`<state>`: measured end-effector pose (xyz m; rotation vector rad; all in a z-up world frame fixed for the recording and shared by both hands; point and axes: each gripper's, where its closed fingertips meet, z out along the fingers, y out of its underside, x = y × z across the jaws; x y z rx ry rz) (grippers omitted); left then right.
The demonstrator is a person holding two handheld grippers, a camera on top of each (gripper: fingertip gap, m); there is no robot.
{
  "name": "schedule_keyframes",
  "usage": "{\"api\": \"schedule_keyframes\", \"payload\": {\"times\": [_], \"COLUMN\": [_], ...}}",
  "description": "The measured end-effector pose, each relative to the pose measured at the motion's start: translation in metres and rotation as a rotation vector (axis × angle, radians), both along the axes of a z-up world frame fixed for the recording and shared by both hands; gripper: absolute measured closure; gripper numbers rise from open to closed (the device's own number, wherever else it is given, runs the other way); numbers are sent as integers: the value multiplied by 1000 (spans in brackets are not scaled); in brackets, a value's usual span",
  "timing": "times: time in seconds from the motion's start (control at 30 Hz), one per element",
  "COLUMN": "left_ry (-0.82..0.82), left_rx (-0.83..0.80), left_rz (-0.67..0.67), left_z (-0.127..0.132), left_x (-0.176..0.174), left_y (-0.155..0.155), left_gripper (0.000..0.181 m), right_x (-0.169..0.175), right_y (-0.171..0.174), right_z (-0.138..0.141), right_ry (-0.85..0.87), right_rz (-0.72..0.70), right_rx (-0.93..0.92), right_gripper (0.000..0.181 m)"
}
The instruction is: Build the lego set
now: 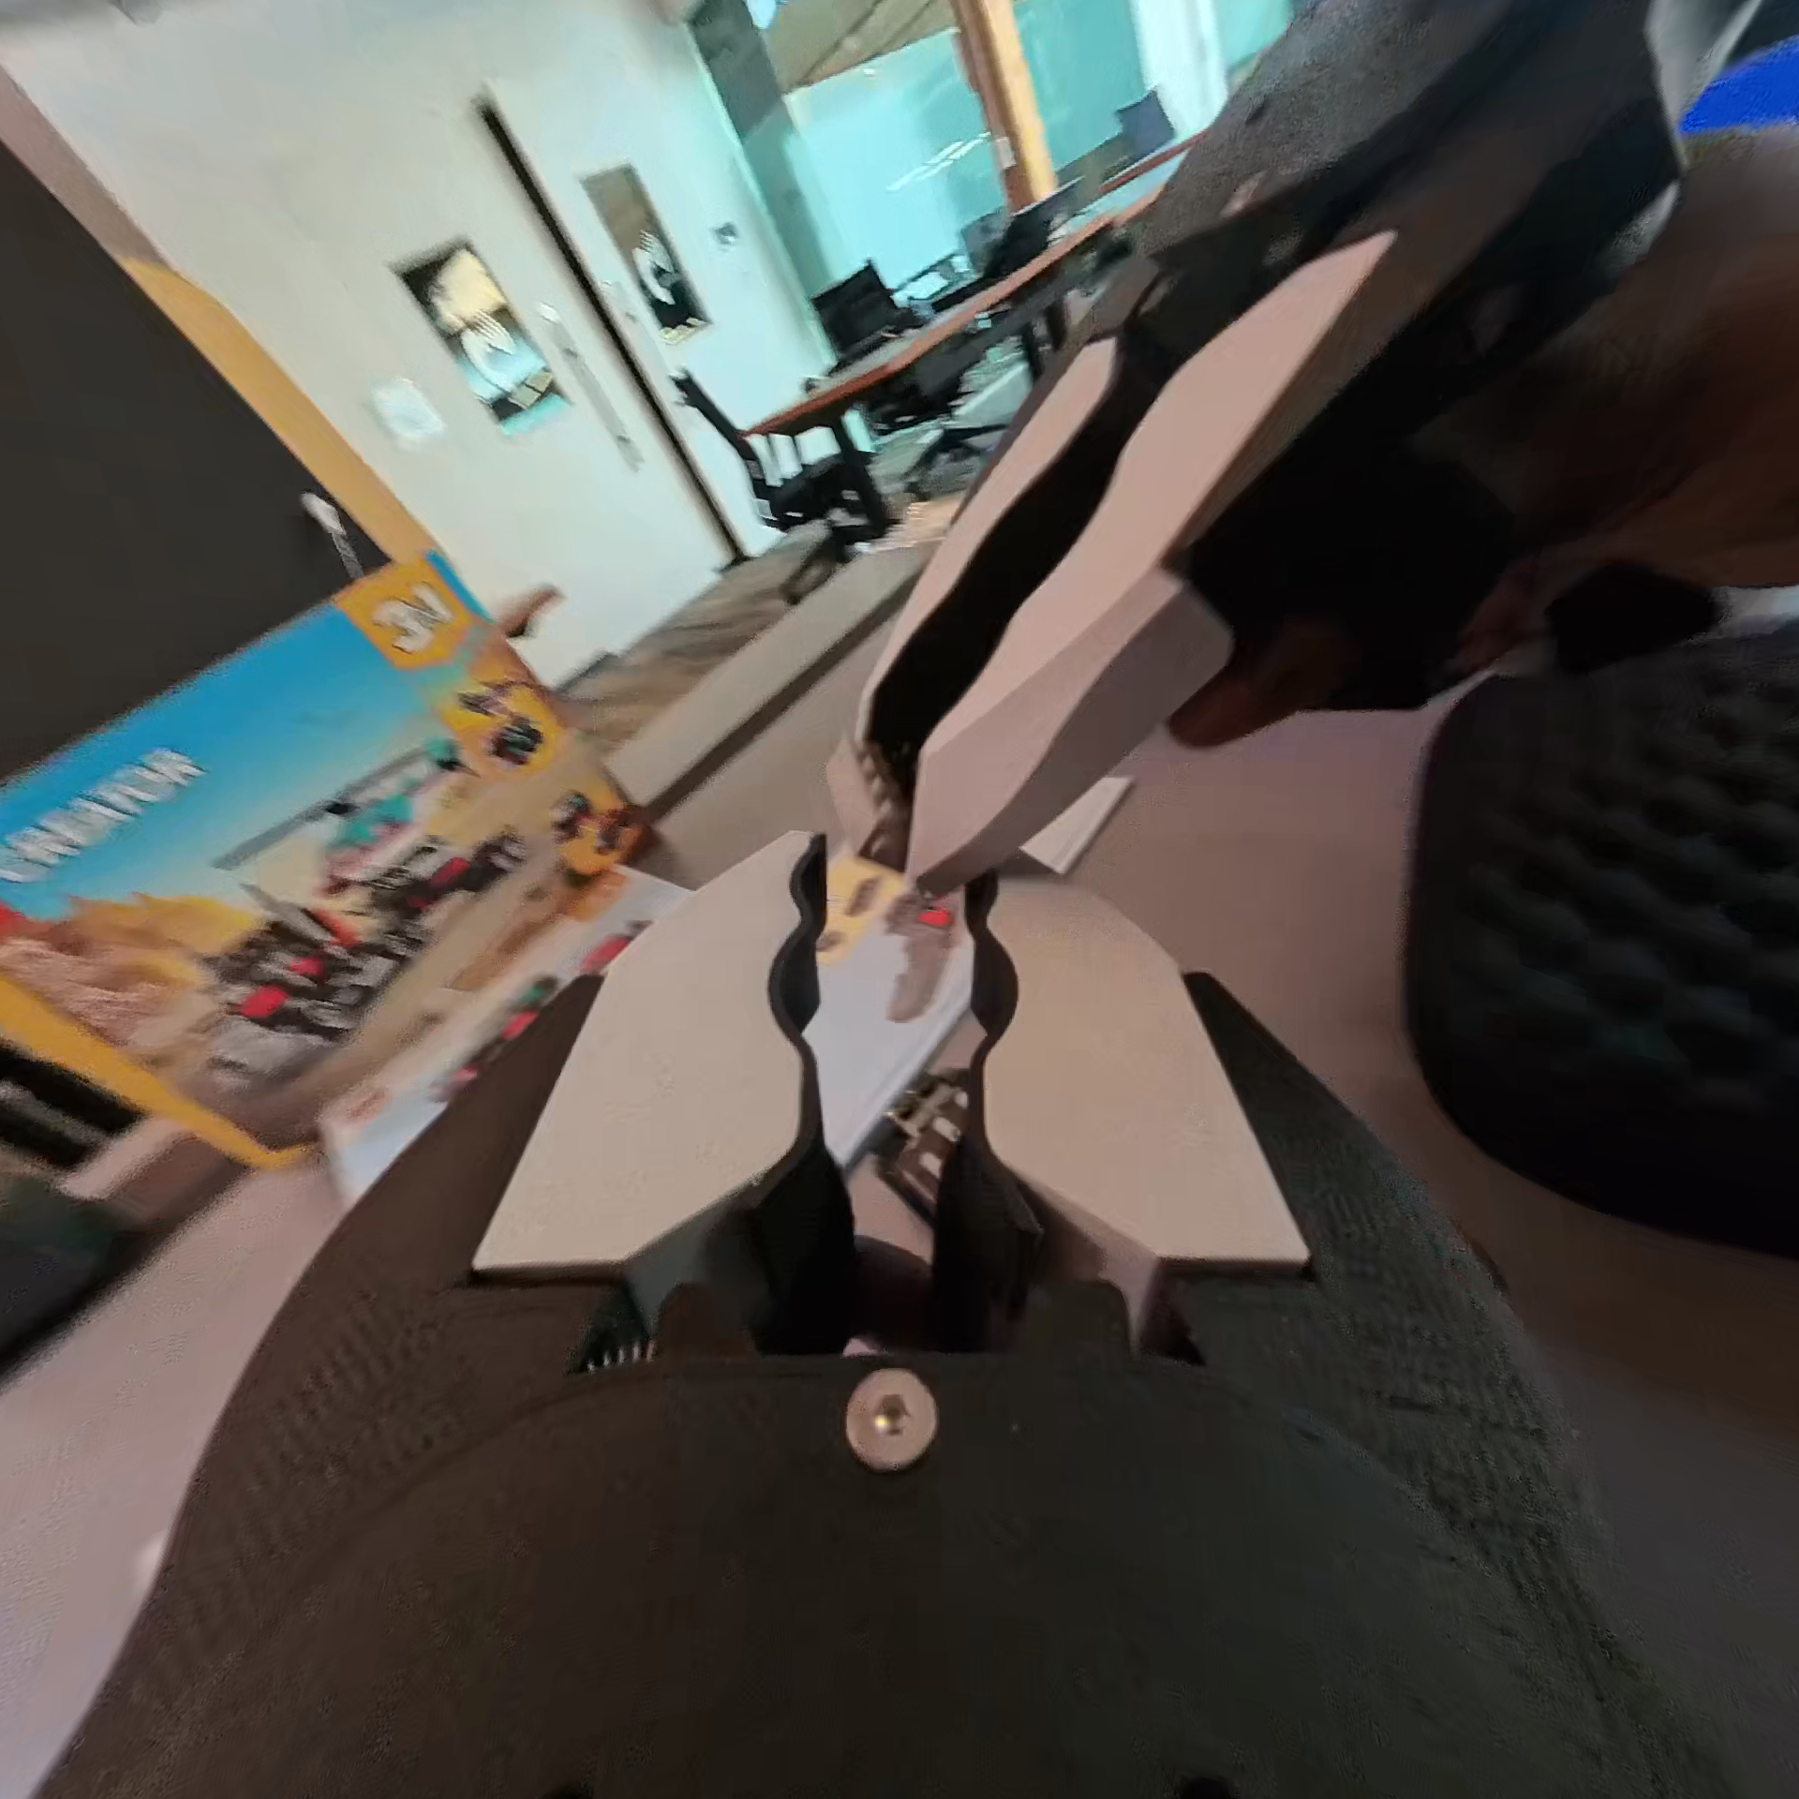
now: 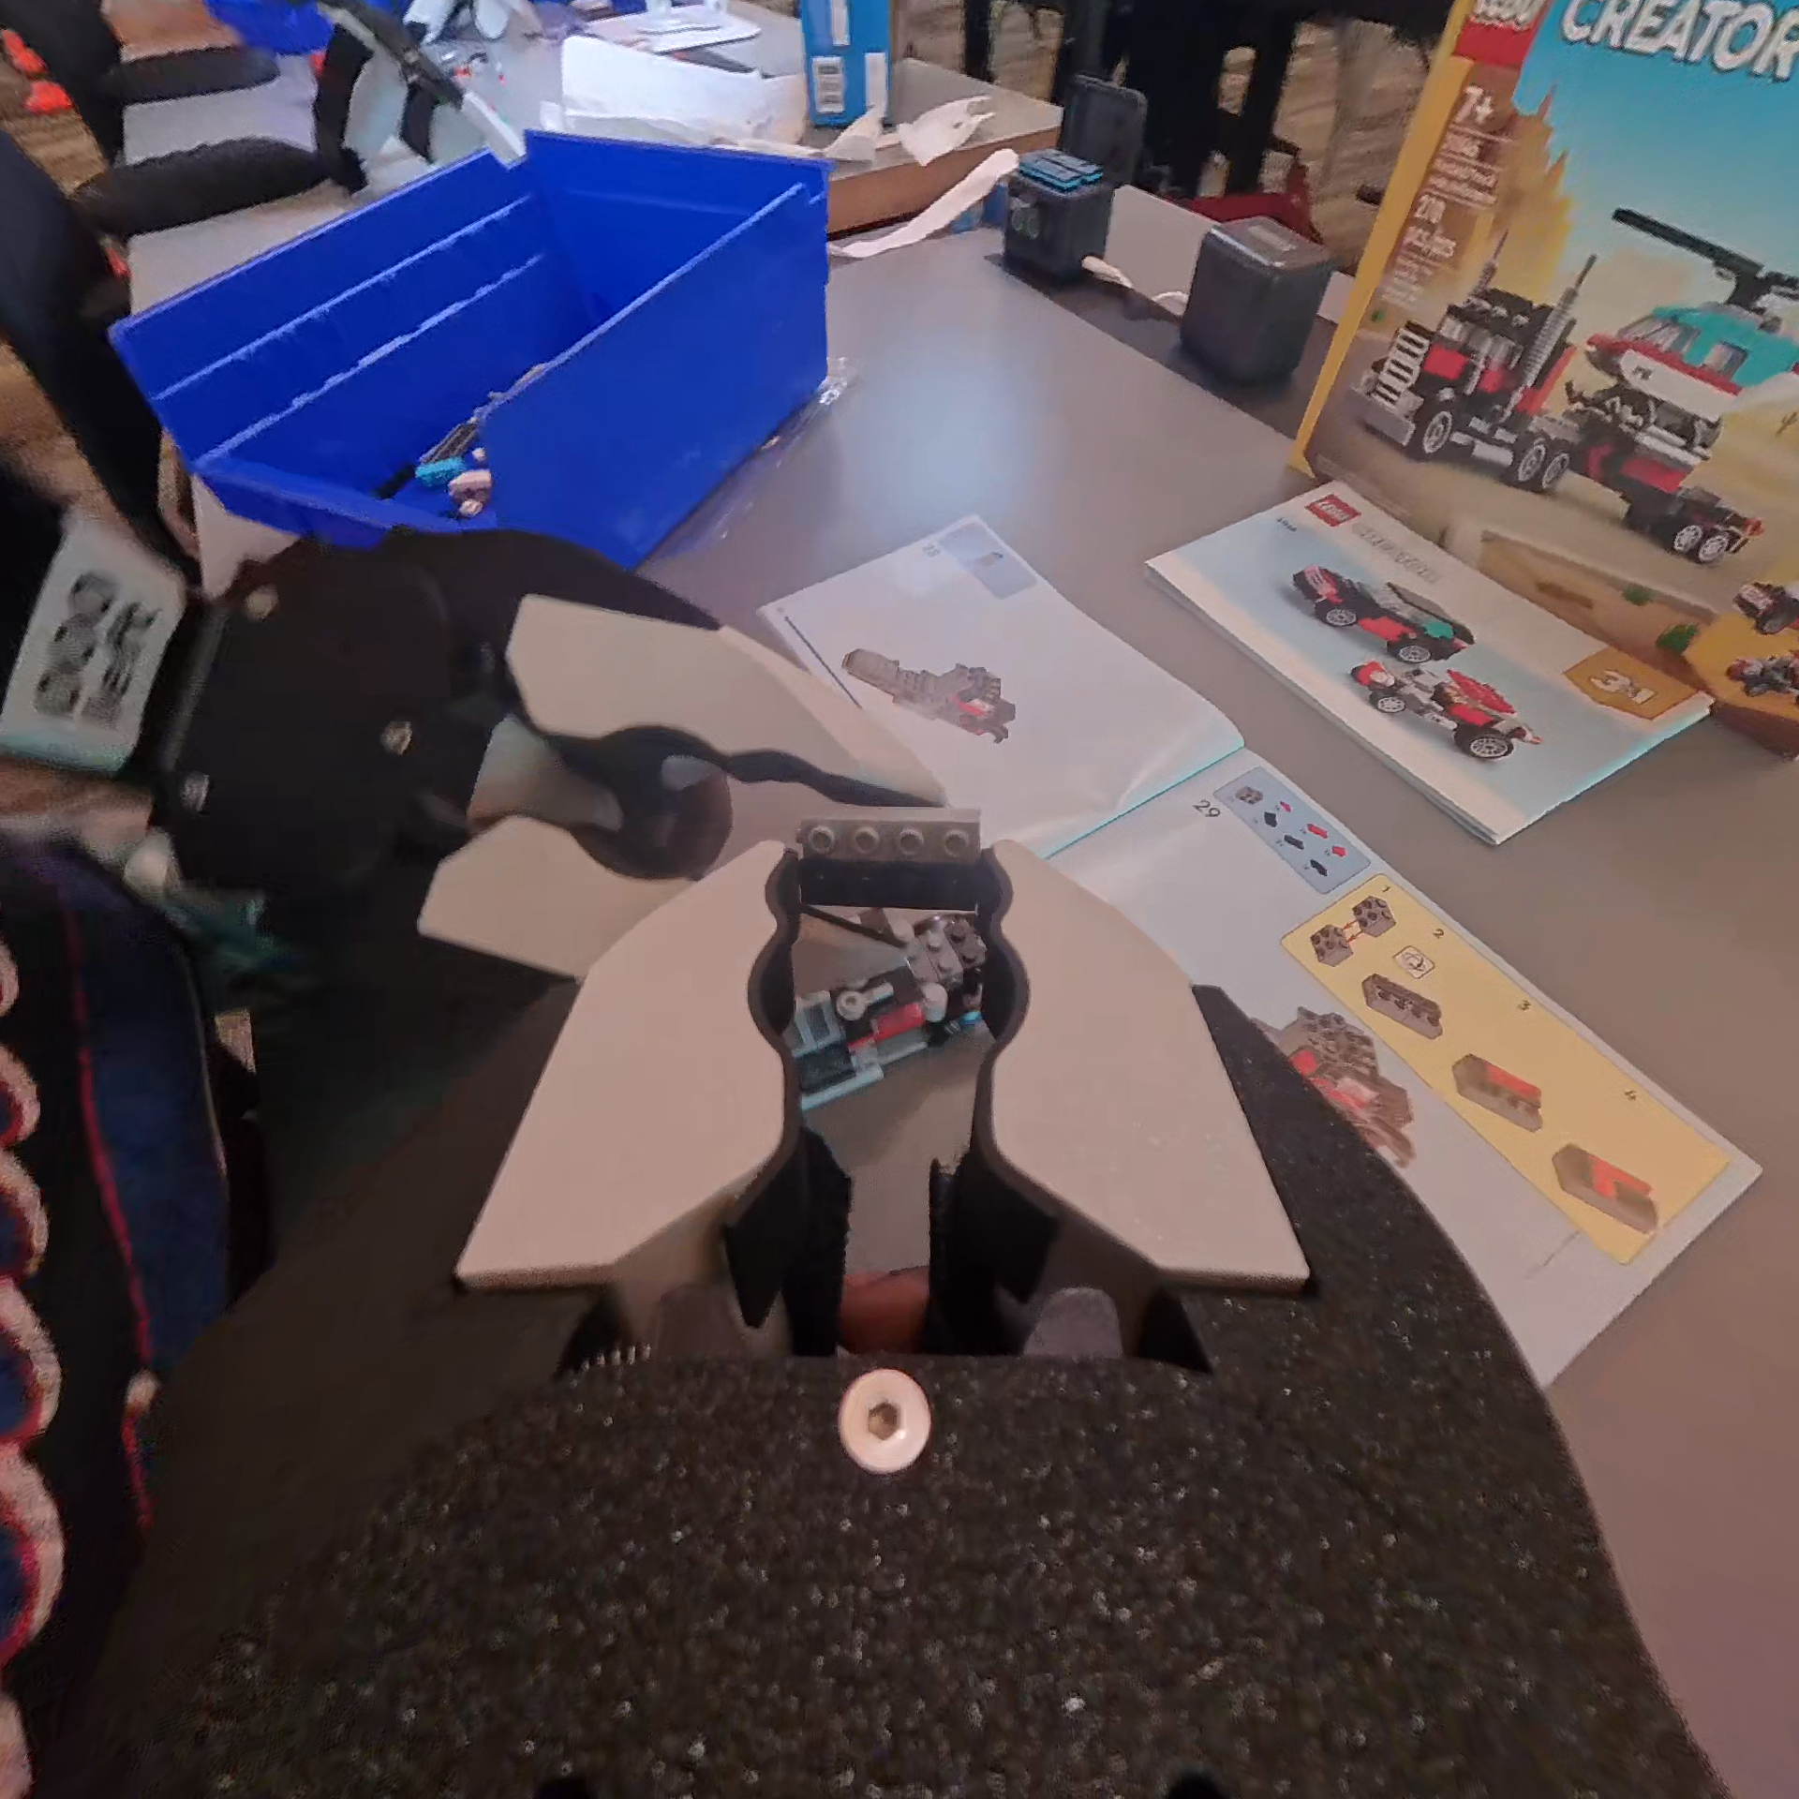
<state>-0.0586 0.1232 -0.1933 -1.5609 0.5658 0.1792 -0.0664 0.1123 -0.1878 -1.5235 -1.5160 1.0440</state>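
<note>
1. Right gripper (image 2: 891, 862) pinches a grey 4-stud plate (image 2: 888, 839) at frame centre, long axis left-right.
2. Left gripper (image 2: 837, 784), jaws nearly closed and apparently empty, reaches from the left, tips touching the plate.
3. Partial model (image 2: 891, 1003) lies below, nearer the right gripper.

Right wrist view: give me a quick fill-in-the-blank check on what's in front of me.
1. The right gripper is shut on a grey plate with ___ studs.
2. The colour of the bin is ___.
3. The manual lies ___ on the table.

Missing words: four; blue; open.
</note>
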Motion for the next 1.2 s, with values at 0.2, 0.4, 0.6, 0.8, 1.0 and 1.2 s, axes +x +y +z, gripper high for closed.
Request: {"api": "schedule_keyframes", "payload": {"times": [0.2, 0.4, 0.6, 0.8, 1.0, 1.2], "left_ry": [-435, -649, -659, -681, -692, -690], "left_rx": [-102, -26, -8, 7, 7, 9], "left_rz": [-261, -316, -353, -358, -360, -361], "left_z": [13, 23, 24, 26, 26, 26], "left_x": [-12, -41, -38, -40, -41, -41], "left_y": [-16, -24, -26, -27, -27, -28], "left_gripper": [144, 144, 145, 145, 145, 145], "right_x": [46, 68, 63, 54, 53, 55], "right_y": [18, 27, 25, 21, 21, 20], "right_z": [-34, -102, -113, -105, -88, -102], "right_ry": [-323, -660, -712, -653, -537, -515], "right_rz": [383, 776, 935, 822, 306, 99], "right_rx": [207, 463, 519, 367, 29, -7], "right_gripper": [146, 146, 146, 133, 140, 145]}}
